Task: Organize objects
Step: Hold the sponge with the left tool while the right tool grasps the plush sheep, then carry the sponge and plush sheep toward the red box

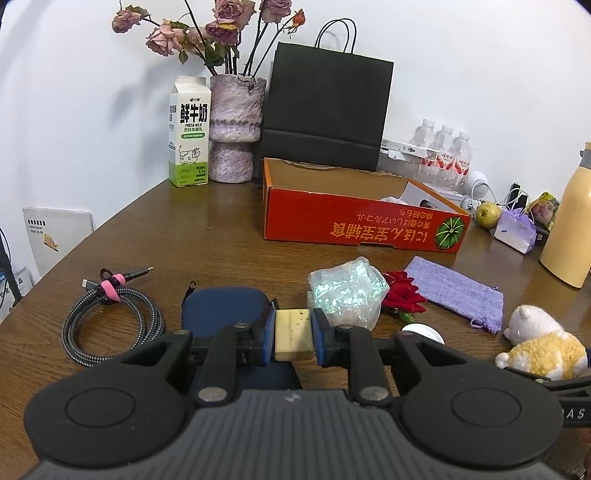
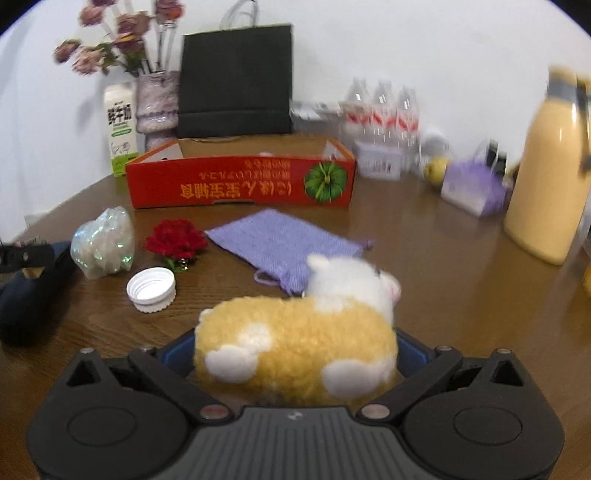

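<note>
Between the left gripper's (image 1: pixel 294 338) blue pads, a cream block (image 1: pixel 293 335).

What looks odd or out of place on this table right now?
A white bottle cap lies loose, upside down, with no matching open bottle in sight. The orange box sits with its printing upside down. The roses in the vase look wilted.

Count, both views:
- 1 red box (image 1: pixel 354 225)
- 1 black bag (image 1: pixel 328 107)
- 1 milk carton (image 1: pixel 189 133)
- 1 vase (image 1: pixel 236 129), upper left
- 3 water bottles (image 1: pixel 443 155)
- 1 yellow bottle (image 1: pixel 570 218), right edge
- 1 plush (image 2: pixel 295 350)
- 1 purple pouch (image 1: pixel 456 291)
- 1 red flower (image 1: pixel 402 291)
- 1 white cap (image 2: pixel 150 285)
- 1 cable (image 1: pixel 110 317), lower left
- 1 beige block (image 1: pixel 293 334)
- 1 foil wad (image 1: pixel 347 291)
- 1 navy case (image 1: pixel 225 306)
- 1 round fruit (image 1: pixel 487 215)
</note>
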Available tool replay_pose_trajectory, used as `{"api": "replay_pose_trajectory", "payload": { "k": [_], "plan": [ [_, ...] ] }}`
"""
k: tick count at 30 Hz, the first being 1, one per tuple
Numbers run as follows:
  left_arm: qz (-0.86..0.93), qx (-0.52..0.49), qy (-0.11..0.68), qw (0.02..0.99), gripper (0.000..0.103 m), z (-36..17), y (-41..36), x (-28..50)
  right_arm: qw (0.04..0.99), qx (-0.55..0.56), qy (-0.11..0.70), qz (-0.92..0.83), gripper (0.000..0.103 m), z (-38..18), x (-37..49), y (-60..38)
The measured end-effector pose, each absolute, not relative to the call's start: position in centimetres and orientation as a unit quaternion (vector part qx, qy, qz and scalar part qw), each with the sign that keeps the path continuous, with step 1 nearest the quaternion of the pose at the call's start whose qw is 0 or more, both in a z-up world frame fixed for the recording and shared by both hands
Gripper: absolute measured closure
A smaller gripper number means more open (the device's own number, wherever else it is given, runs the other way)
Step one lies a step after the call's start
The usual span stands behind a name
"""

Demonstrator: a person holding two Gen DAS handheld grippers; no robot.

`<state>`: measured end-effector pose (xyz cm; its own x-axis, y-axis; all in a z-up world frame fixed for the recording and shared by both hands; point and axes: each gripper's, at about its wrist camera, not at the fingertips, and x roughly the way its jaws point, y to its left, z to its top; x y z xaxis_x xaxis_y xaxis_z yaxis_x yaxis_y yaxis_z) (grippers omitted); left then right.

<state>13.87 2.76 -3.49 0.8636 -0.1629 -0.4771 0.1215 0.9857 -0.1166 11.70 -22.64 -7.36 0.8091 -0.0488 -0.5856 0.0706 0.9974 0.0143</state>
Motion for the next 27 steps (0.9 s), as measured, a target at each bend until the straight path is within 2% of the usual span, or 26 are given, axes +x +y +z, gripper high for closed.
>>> {"api": "replay_pose_trajectory", "payload": {
  "k": [7,27],
  "plan": [
    [-0.077,-0.041,0.25,0.964,0.081,-3.5,2.7,13.8,0.961,0.021,0.272,-0.033,0.007,-7.0,10.7,-22.9],
    [-0.095,-0.028,0.231,0.968,0.081,0.2,-0.8,15.2,0.983,-0.015,0.181,0.001,0.007,-1.9,12.7,-22.4]
  ]
}}
